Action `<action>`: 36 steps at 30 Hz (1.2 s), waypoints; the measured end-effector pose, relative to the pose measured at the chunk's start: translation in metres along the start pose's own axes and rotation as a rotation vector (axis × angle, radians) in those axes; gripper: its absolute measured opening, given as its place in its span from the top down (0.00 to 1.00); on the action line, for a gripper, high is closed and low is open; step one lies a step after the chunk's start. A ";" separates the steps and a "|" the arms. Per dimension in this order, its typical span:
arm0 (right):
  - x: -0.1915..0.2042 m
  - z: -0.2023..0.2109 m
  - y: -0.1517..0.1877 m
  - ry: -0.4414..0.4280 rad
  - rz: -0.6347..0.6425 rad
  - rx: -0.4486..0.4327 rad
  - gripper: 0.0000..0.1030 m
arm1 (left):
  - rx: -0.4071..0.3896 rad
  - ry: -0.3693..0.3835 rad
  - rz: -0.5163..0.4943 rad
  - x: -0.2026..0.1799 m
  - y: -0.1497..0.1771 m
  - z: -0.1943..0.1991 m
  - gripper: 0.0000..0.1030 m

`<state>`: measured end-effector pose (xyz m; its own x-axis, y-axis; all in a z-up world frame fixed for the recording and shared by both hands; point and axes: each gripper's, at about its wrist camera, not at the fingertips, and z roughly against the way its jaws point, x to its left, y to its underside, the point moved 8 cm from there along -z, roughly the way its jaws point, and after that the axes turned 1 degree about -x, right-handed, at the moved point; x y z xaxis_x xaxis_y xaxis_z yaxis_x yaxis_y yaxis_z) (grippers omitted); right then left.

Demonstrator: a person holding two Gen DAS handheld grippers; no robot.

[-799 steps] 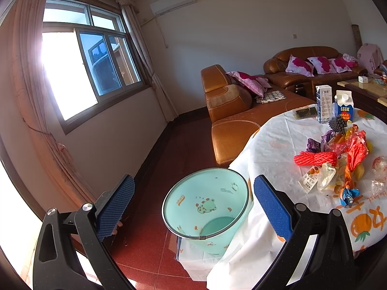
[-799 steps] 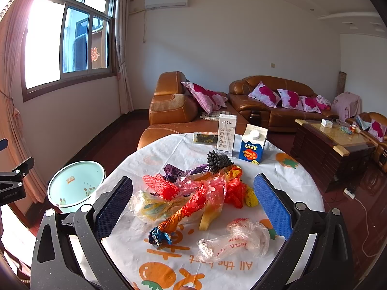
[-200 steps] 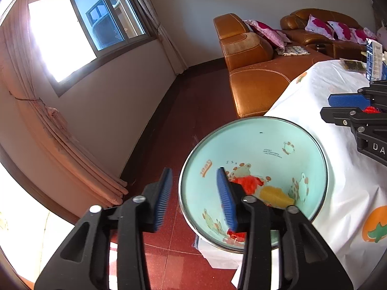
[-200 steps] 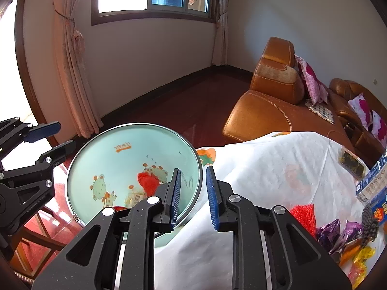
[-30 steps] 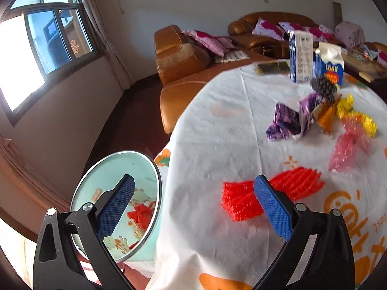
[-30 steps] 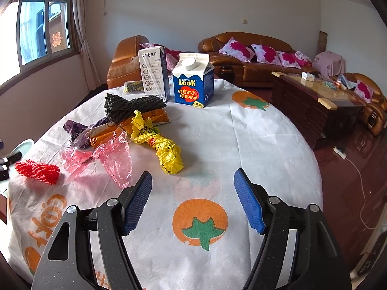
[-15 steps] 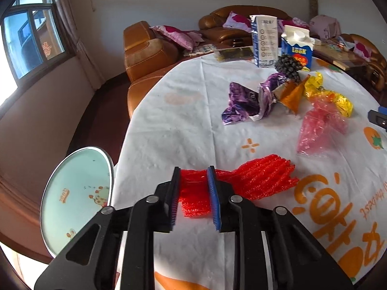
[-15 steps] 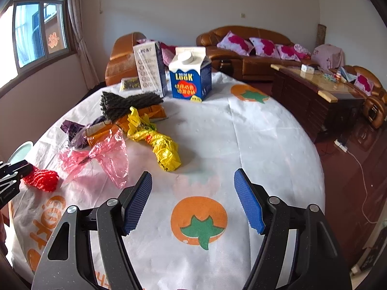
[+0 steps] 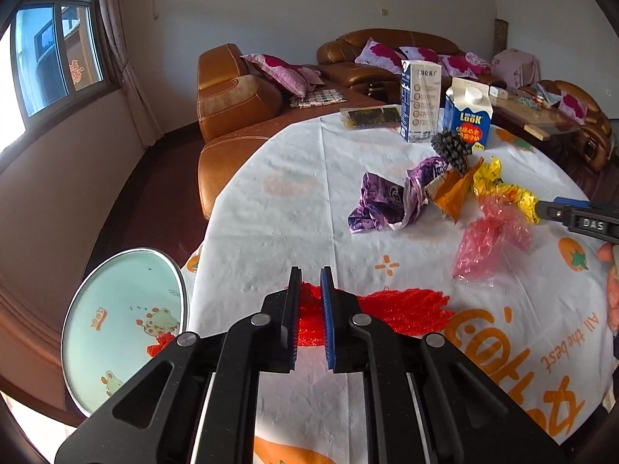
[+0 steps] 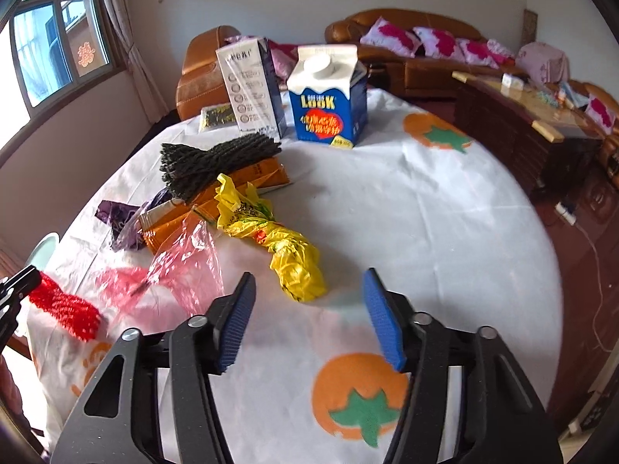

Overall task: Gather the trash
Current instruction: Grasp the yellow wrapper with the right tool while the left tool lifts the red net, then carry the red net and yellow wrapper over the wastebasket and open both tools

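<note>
Pinching the red foam net (image 9: 387,311), left tongs (image 9: 309,319) hide its near end; net lies at the worktop (image 9: 294,193) edge beside the mint bin (image 9: 116,321), bin contents mostly hidden. Right tongs (image 10: 309,321) spread, hovering near blurred yellow bag (image 10: 286,251). White fruit-print cloth; brown sofas (image 9: 240,96) behind.

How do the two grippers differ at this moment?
The left gripper is shut on the red foam net; the right gripper is open, holding nothing. The left sits at the table edge beside the bin; the right faces the yellow bag. Both have blue pads.
</note>
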<state>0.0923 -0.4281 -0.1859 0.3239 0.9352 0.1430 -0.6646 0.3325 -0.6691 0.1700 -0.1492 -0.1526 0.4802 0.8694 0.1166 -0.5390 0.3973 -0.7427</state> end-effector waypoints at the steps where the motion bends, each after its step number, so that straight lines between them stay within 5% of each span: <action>1: -0.001 -0.004 0.000 -0.008 -0.005 0.015 0.66 | -0.004 0.001 0.004 0.001 -0.001 0.001 0.91; 2: -0.001 -0.008 0.000 -0.012 -0.006 0.030 0.76 | -0.008 0.002 0.006 0.002 -0.002 0.003 0.91; 5: -0.003 -0.011 0.002 -0.026 -0.007 0.050 0.83 | -0.022 0.004 0.015 0.006 -0.005 0.008 0.91; 16: -0.004 0.039 -0.017 0.012 0.012 -0.112 0.85 | -0.100 -0.047 0.052 0.031 -0.023 0.032 0.91; 23: 0.050 0.062 -0.037 -0.056 0.106 -0.180 0.85 | -0.119 -0.158 0.097 0.071 -0.023 0.043 0.91; 36: 0.170 0.040 -0.047 -0.184 0.290 -0.167 0.85 | -0.097 -0.354 0.190 0.151 0.003 0.053 0.91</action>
<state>0.1521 -0.2804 -0.1011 0.0021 0.9988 0.0486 -0.5873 0.0406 -0.8083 0.2043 -0.0016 -0.1026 0.1016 0.9787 0.1786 -0.5192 0.2053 -0.8296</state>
